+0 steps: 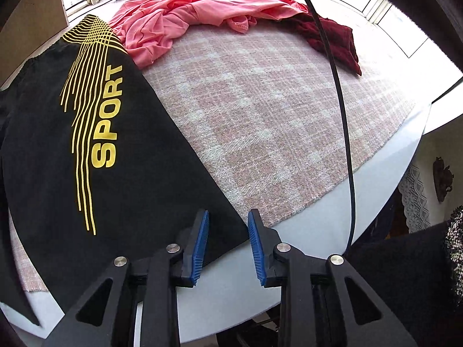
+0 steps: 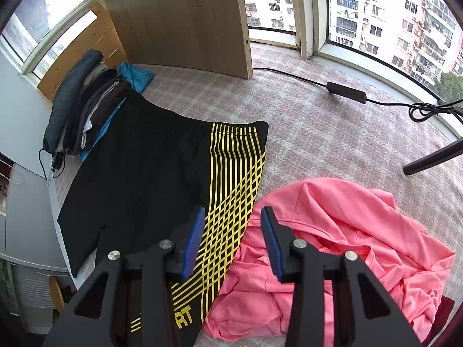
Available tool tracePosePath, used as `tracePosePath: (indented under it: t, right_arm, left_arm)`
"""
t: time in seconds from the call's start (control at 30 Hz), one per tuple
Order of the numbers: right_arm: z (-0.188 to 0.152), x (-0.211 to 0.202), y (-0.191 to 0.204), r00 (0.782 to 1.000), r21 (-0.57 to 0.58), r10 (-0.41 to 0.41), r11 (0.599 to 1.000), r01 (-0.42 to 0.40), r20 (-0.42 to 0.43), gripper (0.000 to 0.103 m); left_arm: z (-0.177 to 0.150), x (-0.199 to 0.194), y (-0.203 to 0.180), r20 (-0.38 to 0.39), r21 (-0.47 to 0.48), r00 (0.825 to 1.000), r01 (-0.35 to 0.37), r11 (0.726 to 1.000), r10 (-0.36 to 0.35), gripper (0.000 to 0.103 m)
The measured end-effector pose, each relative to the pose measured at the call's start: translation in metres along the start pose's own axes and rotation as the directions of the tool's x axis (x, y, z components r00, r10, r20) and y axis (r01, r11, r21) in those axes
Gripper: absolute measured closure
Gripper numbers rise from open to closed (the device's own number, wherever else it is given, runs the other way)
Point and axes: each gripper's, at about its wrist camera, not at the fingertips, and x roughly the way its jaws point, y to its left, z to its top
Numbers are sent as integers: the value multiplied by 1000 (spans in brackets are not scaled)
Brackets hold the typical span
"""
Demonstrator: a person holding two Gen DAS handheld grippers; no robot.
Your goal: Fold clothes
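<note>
Black shorts (image 1: 121, 156) with yellow stripes and the word SPORT lie flat on a pink plaid blanket (image 1: 260, 110). My left gripper (image 1: 228, 219) is open and empty over the shorts' near hem corner at the blanket's edge. In the right wrist view the same shorts (image 2: 150, 173) lie spread out. My right gripper (image 2: 233, 217) is open and empty above the striped side of the shorts, beside a crumpled pink garment (image 2: 332, 240). The pink garment (image 1: 185, 14) also shows at the far side in the left wrist view.
A dark red garment (image 1: 332, 40) lies at the far right. A pile of folded clothes (image 2: 86, 104) sits at the far left by a wooden board (image 2: 179, 20). A black cable and power brick (image 2: 345, 91) cross the blanket. A black cable (image 1: 344, 121) hangs in front.
</note>
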Motion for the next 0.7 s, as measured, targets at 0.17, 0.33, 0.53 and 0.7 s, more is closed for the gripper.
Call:
tracePosePath:
  t: [0.17, 0.33, 0.53, 0.7]
  right_arm:
    - [31, 47, -12, 999, 34, -33, 999, 34, -18, 61]
    - [57, 93, -24, 997, 89, -68, 993, 72, -45, 61]
    - [64, 106, -27, 999, 133, -29, 990, 35, -43, 91]
    - [70, 82, -27, 998, 187, 50, 981, -53, 25, 98]
  left_arm:
    - [-1, -10, 27, 30, -118, 997, 69, 991, -66, 102]
    - [-2, -56, 50, 131, -186, 988, 105, 977, -81, 102]
    - [-15, -68, 75, 157, -238, 982, 143, 961, -107, 102]
    - [-32, -89, 96, 213, -300, 968, 196, 933, -135, 102]
